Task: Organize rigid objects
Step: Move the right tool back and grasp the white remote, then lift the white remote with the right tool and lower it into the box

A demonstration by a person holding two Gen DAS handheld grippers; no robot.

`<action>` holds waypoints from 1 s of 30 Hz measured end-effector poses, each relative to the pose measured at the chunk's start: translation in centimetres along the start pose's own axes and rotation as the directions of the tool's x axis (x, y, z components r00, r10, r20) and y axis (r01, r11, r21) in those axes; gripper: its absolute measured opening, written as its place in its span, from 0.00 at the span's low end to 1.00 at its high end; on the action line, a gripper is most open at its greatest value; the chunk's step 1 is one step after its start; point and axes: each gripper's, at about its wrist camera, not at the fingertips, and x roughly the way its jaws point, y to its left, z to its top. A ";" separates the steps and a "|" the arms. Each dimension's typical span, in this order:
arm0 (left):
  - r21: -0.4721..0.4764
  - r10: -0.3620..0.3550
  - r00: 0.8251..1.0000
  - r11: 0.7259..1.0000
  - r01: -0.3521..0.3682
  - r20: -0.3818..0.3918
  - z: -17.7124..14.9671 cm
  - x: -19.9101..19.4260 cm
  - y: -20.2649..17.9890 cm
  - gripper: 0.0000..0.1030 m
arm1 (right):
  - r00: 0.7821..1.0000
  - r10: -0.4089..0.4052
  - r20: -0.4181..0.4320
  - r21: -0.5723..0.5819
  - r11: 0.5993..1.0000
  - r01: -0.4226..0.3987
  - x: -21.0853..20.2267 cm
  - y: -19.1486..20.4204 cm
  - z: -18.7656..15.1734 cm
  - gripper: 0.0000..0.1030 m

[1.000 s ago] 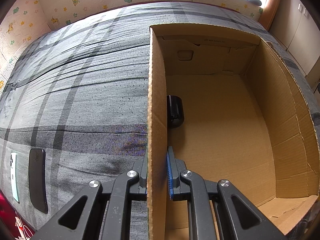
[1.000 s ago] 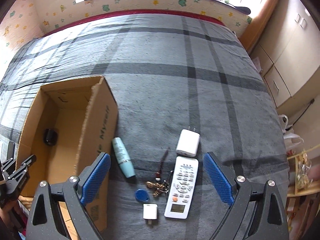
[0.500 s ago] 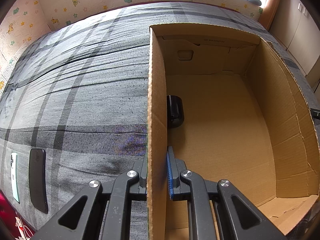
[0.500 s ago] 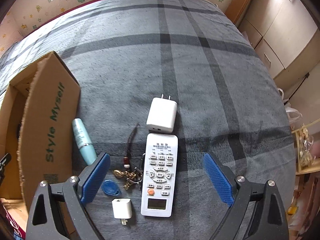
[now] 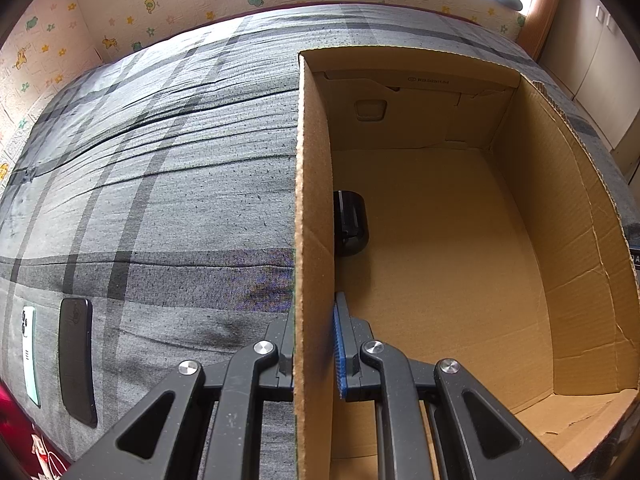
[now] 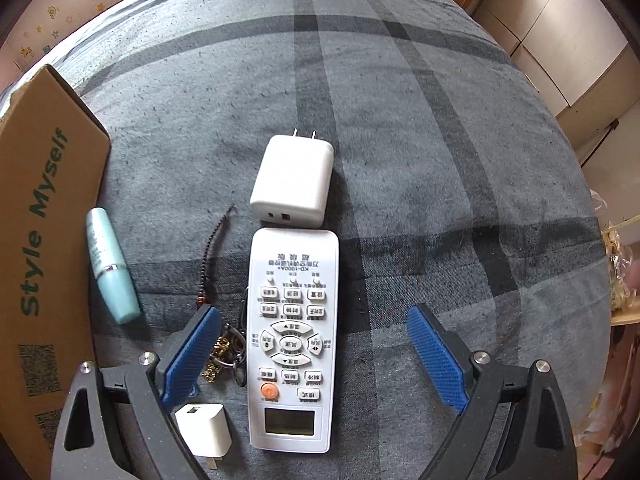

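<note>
My left gripper (image 5: 314, 344) is shut on the left wall of the open cardboard box (image 5: 314, 200), one finger outside and one inside. A small black cylinder (image 5: 352, 224) lies on the box floor against that wall. In the right wrist view my right gripper (image 6: 314, 354) hangs open just above the grey plaid bed, its blue pads (image 6: 434, 354) either side of a white remote control (image 6: 292, 340). A white charger (image 6: 294, 182) lies beyond the remote. A teal tube (image 6: 110, 268), a bead string with keys (image 6: 224, 344) and a small white plug (image 6: 204, 432) lie to the left.
Two phones, one black (image 5: 76, 360) and one pale green (image 5: 30, 356), lie on the bed left of the box. The box's outer side printed "Style Myself" (image 6: 40, 224) stands at the left of the right wrist view. Cupboards (image 6: 560, 52) stand beyond the bed's right edge.
My right gripper has dropped toward the bed and now straddles the remote, which looks much larger. The left gripper and the box have stayed put.
</note>
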 end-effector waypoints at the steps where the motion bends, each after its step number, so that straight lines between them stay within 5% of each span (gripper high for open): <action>1: 0.000 0.000 1.000 1.000 0.000 0.000 0.0 0.0 0.0 0.13 | 1.000 -0.001 -0.003 0.003 1.000 0.001 0.2 -0.1 -0.1 0.93; 6: 0.000 0.001 1.000 1.000 -0.001 0.001 0.0 0.1 0.0 0.13 | 1.000 0.011 -0.010 0.000 1.000 -0.011 0.8 -0.2 0.3 0.86; 8: 0.000 0.001 1.000 1.000 -0.001 0.001 0.0 0.1 0.0 0.13 | 0.999 0.027 -0.028 -0.006 1.000 -0.027 1.2 -0.1 0.3 0.75; 10: 0.000 0.001 1.000 1.000 -0.001 0.001 0.0 0.1 0.0 0.13 | 0.998 0.049 -0.047 -0.003 0.999 -0.049 1.5 0.2 0.2 0.50; 11: 0.000 0.001 1.000 1.000 -0.001 0.001 0.0 0.1 0.0 0.13 | 0.997 0.057 -0.054 0.004 0.998 -0.056 1.7 0.3 0.1 0.48; 30: 0.002 0.005 1.000 1.000 -0.005 0.001 0.0 0.2 0.0 0.13 | 0.998 0.054 -0.021 0.001 0.999 -0.054 -1.8 0.7 0.0 0.48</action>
